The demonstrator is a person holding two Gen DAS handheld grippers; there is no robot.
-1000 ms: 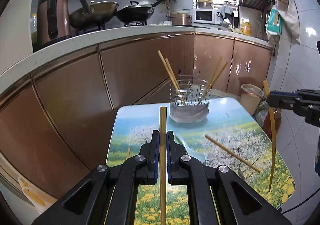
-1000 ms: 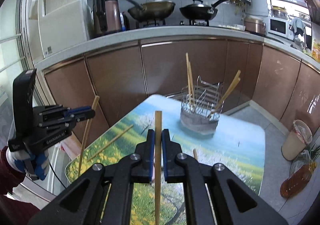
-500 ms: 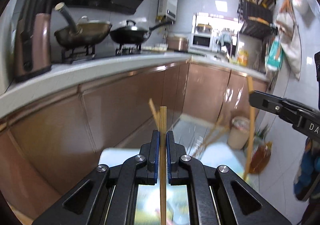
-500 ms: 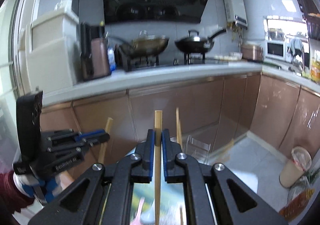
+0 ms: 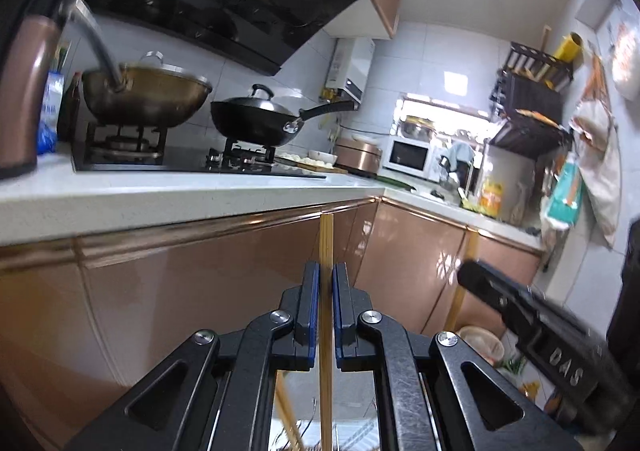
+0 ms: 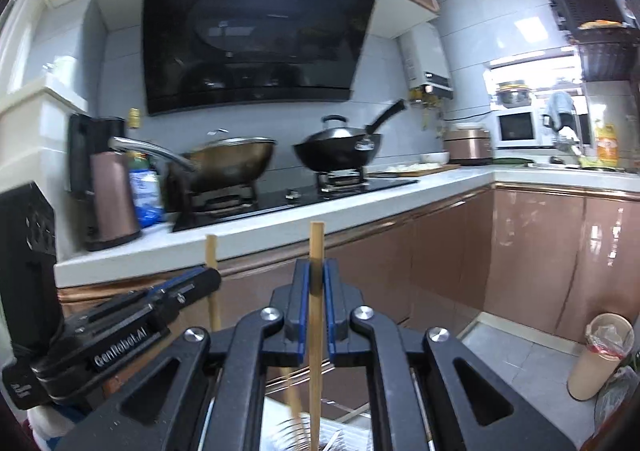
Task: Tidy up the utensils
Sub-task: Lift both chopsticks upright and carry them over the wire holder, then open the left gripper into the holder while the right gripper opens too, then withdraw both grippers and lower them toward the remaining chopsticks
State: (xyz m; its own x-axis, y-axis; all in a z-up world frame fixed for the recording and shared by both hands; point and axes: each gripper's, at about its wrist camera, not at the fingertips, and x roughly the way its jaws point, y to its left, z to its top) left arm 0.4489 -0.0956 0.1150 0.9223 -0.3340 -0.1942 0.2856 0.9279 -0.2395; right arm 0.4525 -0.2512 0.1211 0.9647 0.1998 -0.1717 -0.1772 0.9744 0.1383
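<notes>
Apparently each gripper's jaws clamp one upright chopstick (image 5: 326,251).

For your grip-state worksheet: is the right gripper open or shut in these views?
Shut: the right gripper has its blue pads pressed against an upright wooden chopstick.

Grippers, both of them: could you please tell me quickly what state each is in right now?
Left gripper: closed on a chopstick, held upright.
Right gripper: closed on another chopstick, held upright.
</notes>
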